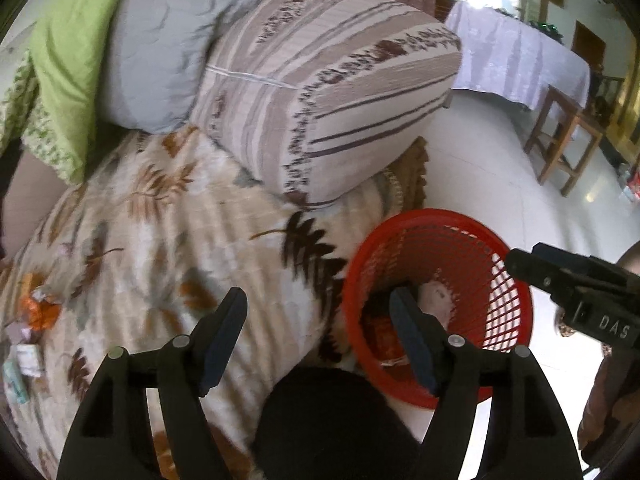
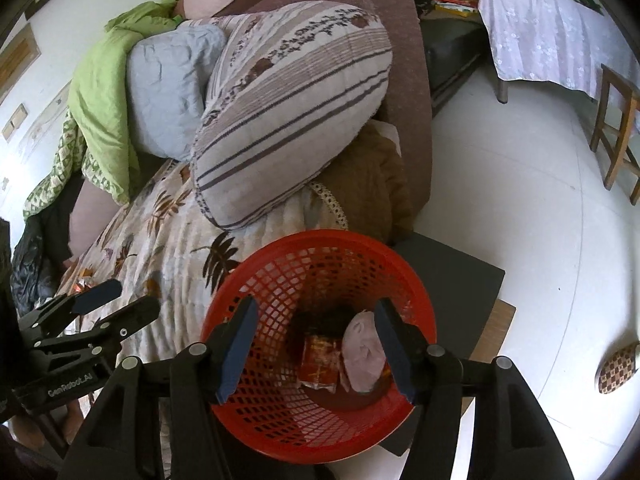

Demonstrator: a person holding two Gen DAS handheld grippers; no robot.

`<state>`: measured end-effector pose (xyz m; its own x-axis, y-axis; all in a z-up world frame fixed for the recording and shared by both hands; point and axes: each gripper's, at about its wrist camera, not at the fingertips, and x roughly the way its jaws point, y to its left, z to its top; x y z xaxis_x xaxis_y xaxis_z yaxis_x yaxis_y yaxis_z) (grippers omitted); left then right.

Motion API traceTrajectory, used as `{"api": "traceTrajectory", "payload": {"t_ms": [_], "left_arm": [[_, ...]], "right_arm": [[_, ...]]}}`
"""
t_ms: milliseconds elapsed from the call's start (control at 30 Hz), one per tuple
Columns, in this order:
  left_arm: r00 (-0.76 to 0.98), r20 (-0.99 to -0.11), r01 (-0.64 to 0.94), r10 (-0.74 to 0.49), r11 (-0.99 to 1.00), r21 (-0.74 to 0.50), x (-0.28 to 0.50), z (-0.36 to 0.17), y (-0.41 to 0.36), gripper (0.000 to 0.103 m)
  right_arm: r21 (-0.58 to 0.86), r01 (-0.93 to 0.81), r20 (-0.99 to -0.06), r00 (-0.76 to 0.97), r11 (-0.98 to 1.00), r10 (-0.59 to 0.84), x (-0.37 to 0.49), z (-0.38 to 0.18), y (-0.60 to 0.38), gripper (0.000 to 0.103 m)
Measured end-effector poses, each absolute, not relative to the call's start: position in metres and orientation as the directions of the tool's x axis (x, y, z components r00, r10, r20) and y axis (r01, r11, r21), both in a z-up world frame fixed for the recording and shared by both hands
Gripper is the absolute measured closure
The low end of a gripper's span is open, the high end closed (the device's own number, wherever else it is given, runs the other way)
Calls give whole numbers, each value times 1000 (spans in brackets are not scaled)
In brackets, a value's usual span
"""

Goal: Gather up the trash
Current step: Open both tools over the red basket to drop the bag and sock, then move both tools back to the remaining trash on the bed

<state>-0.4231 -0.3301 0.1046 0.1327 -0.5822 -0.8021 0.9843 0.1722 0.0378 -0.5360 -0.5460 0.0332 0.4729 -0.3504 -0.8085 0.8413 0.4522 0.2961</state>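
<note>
- You had your right gripper [image 2: 316, 344] poised over the red basket [image 2: 256, 412], jaws standing wide with nothing between them; I judged this the drop-off step, with the load already down in the basket.
- In the basket lay two pieces you could count: a red wrapper [image 2: 318, 368] and a pale crumpled wad [image 2: 362, 356], touching each other at the bottom.
- Your left gripper [image 1: 316, 336] was also wide and empty, hanging over the blanket [image 1: 160, 220] just beside the basket rim.
- More trash was left on the blanket, far to your left: an orange wrapper [image 1: 42, 312] and a white packet [image 1: 26, 360]; perhaps more scraps beside them, too blurred to count.
- The next move, as I judged it, called for swinging a gripper back across the blanket to that litter, coming down on the orange wrapper and pinching it without snagging the cloth.
- Elsewhere you had one striped cushion [image 1: 320, 92], one grey pillow [image 1: 160, 60] and one basket.
</note>
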Motion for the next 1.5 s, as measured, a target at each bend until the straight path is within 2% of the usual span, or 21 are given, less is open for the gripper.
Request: {"api": "traceTrajectory", "payload": {"t_ms": [67, 200, 467, 633, 833, 1300, 1500], "left_arm": [[165, -794, 978, -586, 200, 55, -418, 110, -320, 24], [233, -775, 958, -588, 276, 79, -398, 121, -296, 23], [354, -766, 886, -536, 454, 91, -353, 131, -253, 22], [469, -727, 830, -501, 531, 170, -334, 133, -227, 22], [502, -729, 776, -466, 615, 142, -303, 133, -197, 21], [615, -721, 586, -320, 797, 146, -229, 140, -118, 21], [705, -674, 497, -220, 831, 249, -206, 152, -79, 19]], "right_arm": [[294, 835, -806, 478, 465, -349, -530, 37, -543, 39], [292, 815, -797, 497, 501, -344, -516, 44, -534, 33], [244, 739, -788, 529, 628, -315, -466, 57, -503, 29], [253, 695, -789, 551, 673, -272, -441, 56, -488, 29], [276, 627, -785, 584, 728, -206, -408, 57, -465, 29], [291, 441, -766, 640, 849, -70, -320, 68, -415, 29], [326, 328, -755, 654, 886, 36, -271, 59, -387, 29]]}}
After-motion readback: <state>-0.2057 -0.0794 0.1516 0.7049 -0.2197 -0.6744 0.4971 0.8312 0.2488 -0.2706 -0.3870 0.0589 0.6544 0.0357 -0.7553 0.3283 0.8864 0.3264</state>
